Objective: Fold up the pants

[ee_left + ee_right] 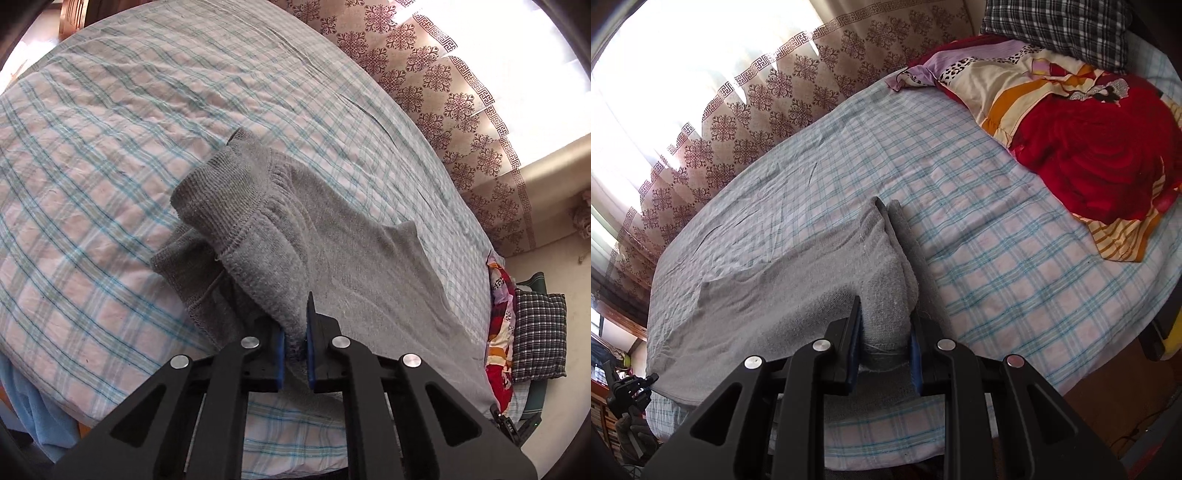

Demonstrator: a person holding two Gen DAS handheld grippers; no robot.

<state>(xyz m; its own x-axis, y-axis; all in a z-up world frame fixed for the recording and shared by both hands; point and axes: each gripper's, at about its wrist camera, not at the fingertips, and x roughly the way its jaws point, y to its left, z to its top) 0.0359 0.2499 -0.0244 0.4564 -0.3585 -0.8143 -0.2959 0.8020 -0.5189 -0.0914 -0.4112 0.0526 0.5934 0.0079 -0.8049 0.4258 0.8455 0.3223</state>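
grey pants point(332, 240) on plaid bed sheet point(110, 147), gripped by left claw point(295, 343) and right claw point(884, 343).

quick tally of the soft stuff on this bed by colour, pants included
grey pants: 1
red floral blanket: 1
dark checked pillow: 1
blue and pink checked bedsheet: 1
total: 4
Each of the two grippers, left gripper and right gripper, is closed on the pants.

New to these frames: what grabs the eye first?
The grey pants draped mid-bed, pinched at each end by the left gripper and the right gripper. Then the red floral blanket at the bed's upper right, beside the backlit patterned curtain.
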